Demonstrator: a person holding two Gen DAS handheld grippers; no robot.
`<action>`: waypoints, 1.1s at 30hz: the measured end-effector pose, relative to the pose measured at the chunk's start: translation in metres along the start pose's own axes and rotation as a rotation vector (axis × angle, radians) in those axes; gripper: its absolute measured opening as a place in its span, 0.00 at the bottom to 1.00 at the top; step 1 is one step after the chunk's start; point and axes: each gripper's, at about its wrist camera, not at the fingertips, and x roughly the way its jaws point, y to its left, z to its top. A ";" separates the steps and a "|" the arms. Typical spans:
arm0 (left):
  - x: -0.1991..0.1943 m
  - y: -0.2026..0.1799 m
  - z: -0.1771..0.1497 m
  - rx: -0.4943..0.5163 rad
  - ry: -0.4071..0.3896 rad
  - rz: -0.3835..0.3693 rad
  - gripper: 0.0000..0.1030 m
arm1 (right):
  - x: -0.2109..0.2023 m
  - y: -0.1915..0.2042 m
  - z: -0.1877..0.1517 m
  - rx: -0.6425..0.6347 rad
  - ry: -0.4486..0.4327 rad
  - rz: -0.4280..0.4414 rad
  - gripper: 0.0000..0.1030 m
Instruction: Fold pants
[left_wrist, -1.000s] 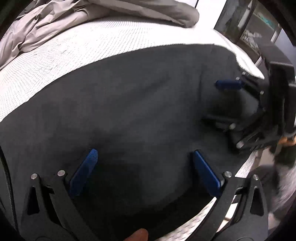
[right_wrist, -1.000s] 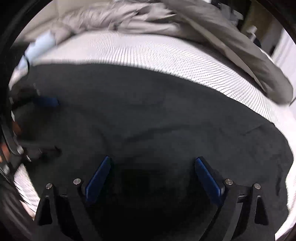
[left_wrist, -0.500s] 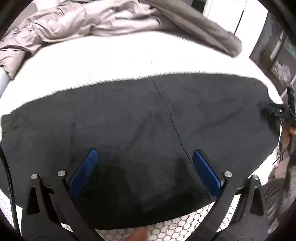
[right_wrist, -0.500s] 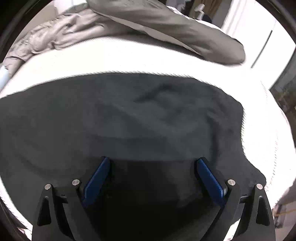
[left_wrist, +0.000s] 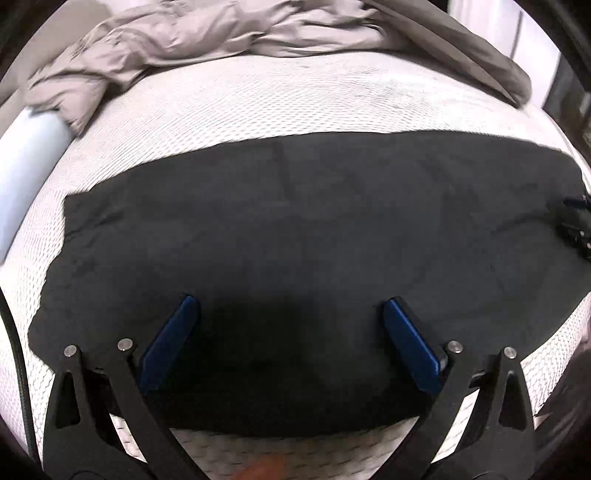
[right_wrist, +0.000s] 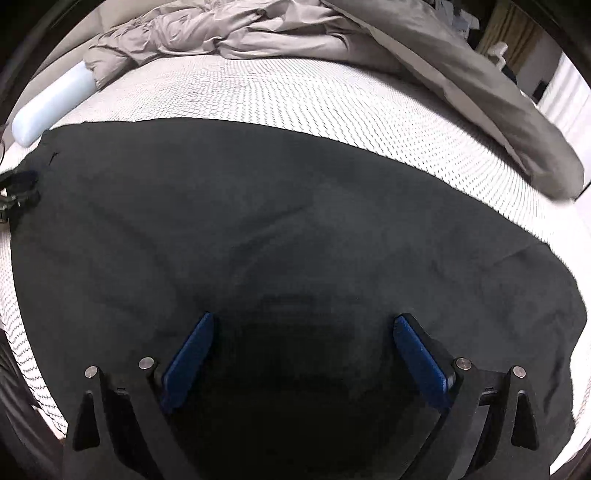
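Left gripper (left_wrist: 288, 325) and right gripper (right_wrist: 303, 343) both hovered low, jaws spread wide, gripping nothing.

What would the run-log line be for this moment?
left tool: open, empty, over pants | right tool: open, empty, over pants | pants: dark, spread flat on white mattress | grey duvet: bunched behind

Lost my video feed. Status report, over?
Left hand-held gripper open, right hand-held gripper open, both empty. Black pants spread flat on mattress. Grey duvet behind, clear of pants.

right tool (left_wrist: 578, 225) cut off (frame edge), pants (left_wrist: 295, 240) underside hidden
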 end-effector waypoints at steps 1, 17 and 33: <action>-0.001 0.009 -0.003 -0.022 -0.003 0.001 0.97 | -0.006 0.006 -0.006 -0.001 0.000 -0.002 0.96; -0.036 0.062 -0.018 -0.154 -0.072 -0.182 0.60 | -0.016 0.028 -0.009 -0.012 0.004 -0.025 0.97; -0.021 0.121 -0.022 -0.424 -0.080 0.018 0.14 | -0.011 0.024 -0.006 -0.012 0.002 -0.027 0.97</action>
